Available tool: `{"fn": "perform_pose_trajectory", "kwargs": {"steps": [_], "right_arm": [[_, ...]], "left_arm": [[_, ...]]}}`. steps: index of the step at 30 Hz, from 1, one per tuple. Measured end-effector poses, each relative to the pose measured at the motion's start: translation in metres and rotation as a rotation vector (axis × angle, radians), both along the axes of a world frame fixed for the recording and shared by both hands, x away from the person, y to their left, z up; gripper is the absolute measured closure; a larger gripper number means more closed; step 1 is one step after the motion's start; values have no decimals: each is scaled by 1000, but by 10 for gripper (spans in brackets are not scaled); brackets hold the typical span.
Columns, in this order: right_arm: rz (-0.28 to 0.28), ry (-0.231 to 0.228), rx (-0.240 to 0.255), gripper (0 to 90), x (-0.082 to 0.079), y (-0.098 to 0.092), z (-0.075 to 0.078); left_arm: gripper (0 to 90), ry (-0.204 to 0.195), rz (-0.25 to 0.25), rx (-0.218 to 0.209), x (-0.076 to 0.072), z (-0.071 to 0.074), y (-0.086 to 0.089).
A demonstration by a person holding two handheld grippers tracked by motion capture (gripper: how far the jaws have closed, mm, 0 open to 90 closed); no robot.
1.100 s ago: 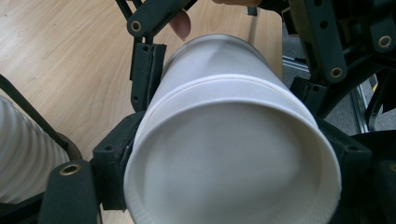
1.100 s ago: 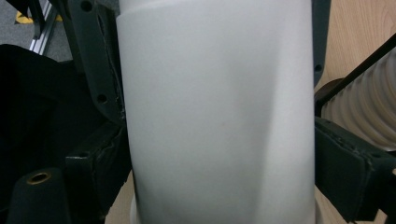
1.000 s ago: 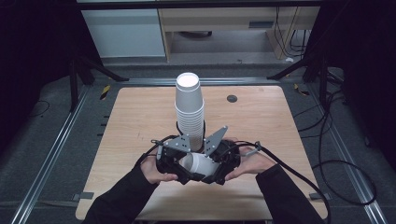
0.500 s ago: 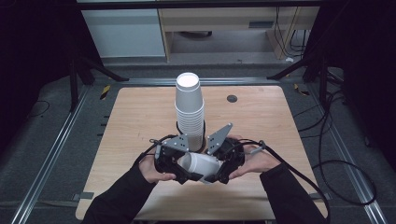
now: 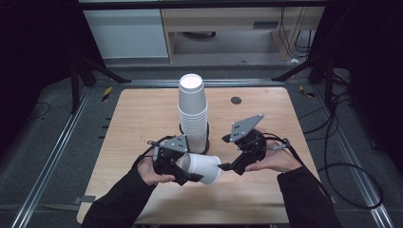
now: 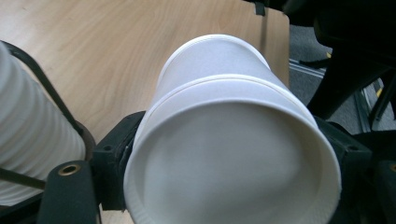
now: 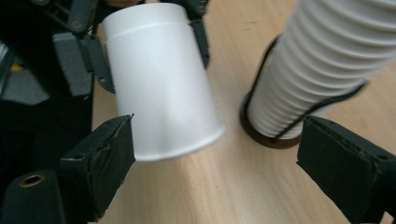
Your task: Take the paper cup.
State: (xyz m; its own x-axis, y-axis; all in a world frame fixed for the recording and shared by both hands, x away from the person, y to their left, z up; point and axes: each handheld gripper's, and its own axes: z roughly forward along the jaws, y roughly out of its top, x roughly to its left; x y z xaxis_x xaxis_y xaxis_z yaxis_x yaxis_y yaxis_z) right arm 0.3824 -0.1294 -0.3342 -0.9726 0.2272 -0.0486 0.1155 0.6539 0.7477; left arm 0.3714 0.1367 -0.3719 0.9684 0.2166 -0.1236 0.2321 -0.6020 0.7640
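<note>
With the left tool (image 5: 183,166) clamping the nested cups (image 5: 203,168), the wide-open right tool (image 5: 227,166) is best closing squarely on the outer cup's rim near the bench's (image 5: 142,114) front edge.

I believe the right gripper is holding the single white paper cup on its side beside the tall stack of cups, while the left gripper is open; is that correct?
Not quite: the grippers are swapped. The left gripper holds the single white paper cup on its side beside the tall stack of cups, and the right gripper is open, its jaws spread apart in the right gripper view.
</note>
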Motion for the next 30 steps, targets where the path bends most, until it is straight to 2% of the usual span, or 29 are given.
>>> {"fn": "perform_pose_trajectory", "kwargs": {"steps": [1,3,4,5,6,7,10,11,12,15,19,24,26,27,30], "right_arm": [[-33,-8,31,109,0,-8,1],[-60,-16,63,108,-1,-16,2],[-60,-16,63,108,-1,-16,2],[-85,-19,89,108,-2,-23,2],[-85,-19,89,108,-2,-23,2],[-111,-27,120,103,-3,-29,2],[-151,-39,168,99,-4,-38,0],[-164,-40,189,99,-4,-41,-1],[-164,-40,189,99,-4,-41,-1],[-198,-32,252,99,-6,-50,-8],[-209,-29,277,100,-6,-55,-15],[-218,-42,286,101,-5,-56,-21],[-216,-39,303,105,-5,-57,-23],[-214,-37,317,109,-5,-57,-26],[-209,-29,336,112,-5,-57,-29]], "left_arm": [[218,-3,14,-8,1,1,2],[218,-7,24,-21,1,2,3],[218,-7,24,-21,1,2,3],[218,-12,36,-31,1,3,5],[218,-12,36,-31,1,3,5],[218,-12,44,-43,2,4,7],[218,-19,65,-58,2,6,9],[218,-15,65,-64,2,7,10],[218,-15,65,-64,2,7,10],[218,-29,90,-83,1,9,12],[217,-27,106,-97,3,10,15],[216,-35,125,-124,5,11,19],[216,-48,139,-133,5,12,21],[216,-39,140,-159,6,12,23],[216,-43,147,-164,7,11,24]]}}
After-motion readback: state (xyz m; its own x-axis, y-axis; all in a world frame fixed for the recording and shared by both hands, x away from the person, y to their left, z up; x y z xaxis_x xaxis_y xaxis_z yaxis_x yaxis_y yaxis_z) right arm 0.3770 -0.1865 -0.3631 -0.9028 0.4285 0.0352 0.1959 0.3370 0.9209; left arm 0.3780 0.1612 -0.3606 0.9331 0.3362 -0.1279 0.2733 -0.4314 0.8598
